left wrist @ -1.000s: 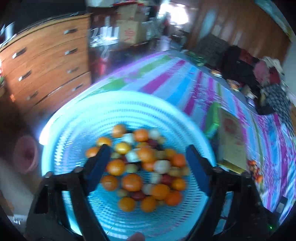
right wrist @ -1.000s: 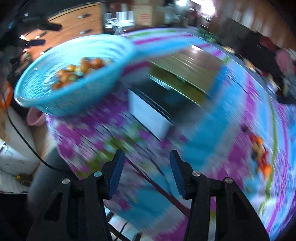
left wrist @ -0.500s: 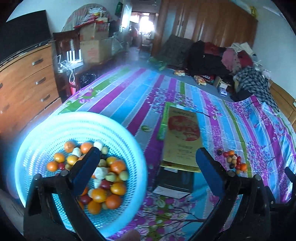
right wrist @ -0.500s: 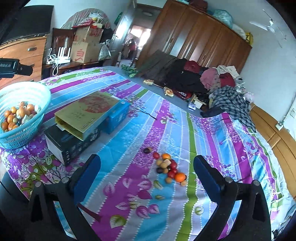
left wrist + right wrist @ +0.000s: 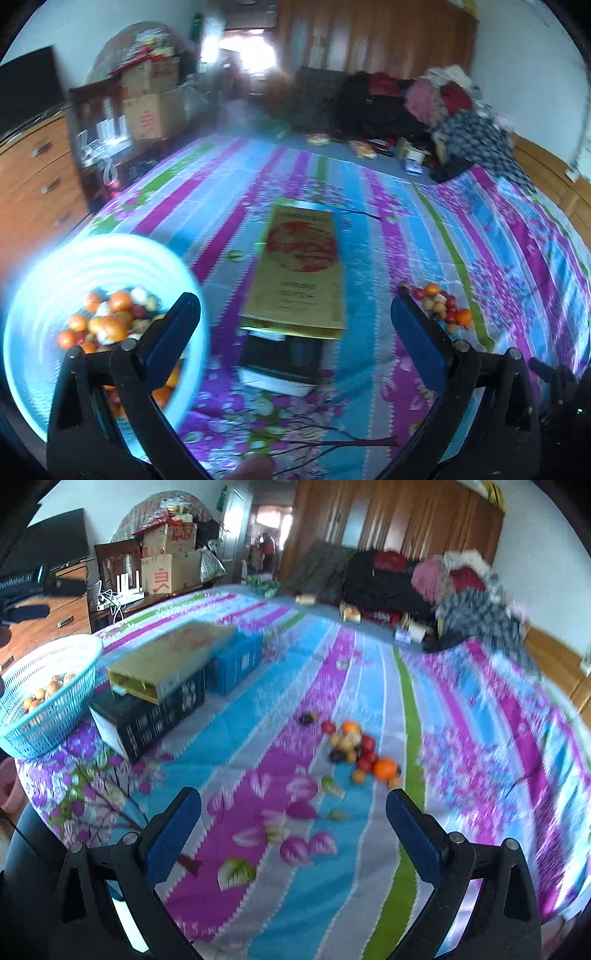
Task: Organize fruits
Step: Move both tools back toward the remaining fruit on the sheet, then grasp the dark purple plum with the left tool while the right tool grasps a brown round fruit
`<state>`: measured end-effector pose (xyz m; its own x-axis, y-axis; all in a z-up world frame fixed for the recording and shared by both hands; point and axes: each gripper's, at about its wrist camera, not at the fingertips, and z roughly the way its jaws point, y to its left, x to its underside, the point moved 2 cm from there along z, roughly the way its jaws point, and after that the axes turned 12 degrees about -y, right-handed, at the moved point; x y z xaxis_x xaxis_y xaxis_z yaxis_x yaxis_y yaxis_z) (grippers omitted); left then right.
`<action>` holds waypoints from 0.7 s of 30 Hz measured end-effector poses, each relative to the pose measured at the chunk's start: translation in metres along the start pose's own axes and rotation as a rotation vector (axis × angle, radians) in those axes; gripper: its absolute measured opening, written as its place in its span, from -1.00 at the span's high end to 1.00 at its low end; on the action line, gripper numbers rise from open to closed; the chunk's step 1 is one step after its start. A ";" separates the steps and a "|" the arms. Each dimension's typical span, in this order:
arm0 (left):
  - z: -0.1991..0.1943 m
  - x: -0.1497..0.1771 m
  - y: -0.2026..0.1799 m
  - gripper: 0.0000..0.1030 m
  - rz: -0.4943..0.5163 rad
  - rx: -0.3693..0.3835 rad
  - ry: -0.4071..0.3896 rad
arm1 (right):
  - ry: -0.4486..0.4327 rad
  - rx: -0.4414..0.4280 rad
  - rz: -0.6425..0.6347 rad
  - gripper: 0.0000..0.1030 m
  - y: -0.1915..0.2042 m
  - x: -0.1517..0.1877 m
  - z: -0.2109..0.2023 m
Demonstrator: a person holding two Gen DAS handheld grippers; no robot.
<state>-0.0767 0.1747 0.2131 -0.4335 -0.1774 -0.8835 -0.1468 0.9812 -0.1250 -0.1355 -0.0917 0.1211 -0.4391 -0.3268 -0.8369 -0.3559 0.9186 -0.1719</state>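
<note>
Mostly the job looks done, though not finished. The striped, flowered bedspread (image 5: 258,738) fills both views, and on it, to the left of the right gripper's left jaw and well beyond it, sits the blue basket (image 5: 55,716) — already holding a good heap of oranges and smaller pale and red fruit. In the left wrist view that basket (image 5: 48,280) lies behind and around the left jaw, its fruit partly hidden by the blue pad. Ahead, between the left gripper's jaws, a stack of boxes (image 5: 295,295) stands between the basket and what is left to gather.

What is left is a small loose pile of fruit (image 5: 354,749) on the bedspread: ahead of the right gripper (image 5: 291,823), nearer its right jaw than its left, and clear of both. From the left gripper (image 5: 295,325) the same pile (image 5: 439,306) shows just past the tip of the right jaw. One orange (image 5: 386,768) at the near edge is the biggest piece; the rest are small red, dark and tan fruit, too blurred to name.

Both grippers stand wide apart with nothing between the pads — the right one's jaws have just been opening. I judge the remaining pile is a handful of trips to the basket.
</note>
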 end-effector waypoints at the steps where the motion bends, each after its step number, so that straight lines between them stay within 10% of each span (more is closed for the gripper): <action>1: 0.001 0.001 -0.009 -1.00 0.013 0.019 -0.001 | 0.015 -0.005 0.021 -0.97 -0.006 0.008 0.001; 9: 0.055 0.036 -0.103 -1.00 0.115 0.232 0.171 | 0.077 -0.006 0.134 -0.88 -0.054 0.053 0.001; 13: 0.097 0.067 -0.143 -0.97 0.192 0.299 0.255 | 0.114 -0.012 0.193 -0.51 -0.077 0.074 0.006; 21: 0.191 0.131 -0.203 0.05 0.217 0.476 0.437 | 0.195 -0.026 0.245 -0.34 -0.103 0.109 0.027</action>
<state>0.0665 -0.0338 0.0362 -0.7430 0.1114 -0.6600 0.3478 0.9067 -0.2385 -0.1247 -0.2158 0.0333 -0.6636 -0.1353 -0.7357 -0.2399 0.9700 0.0380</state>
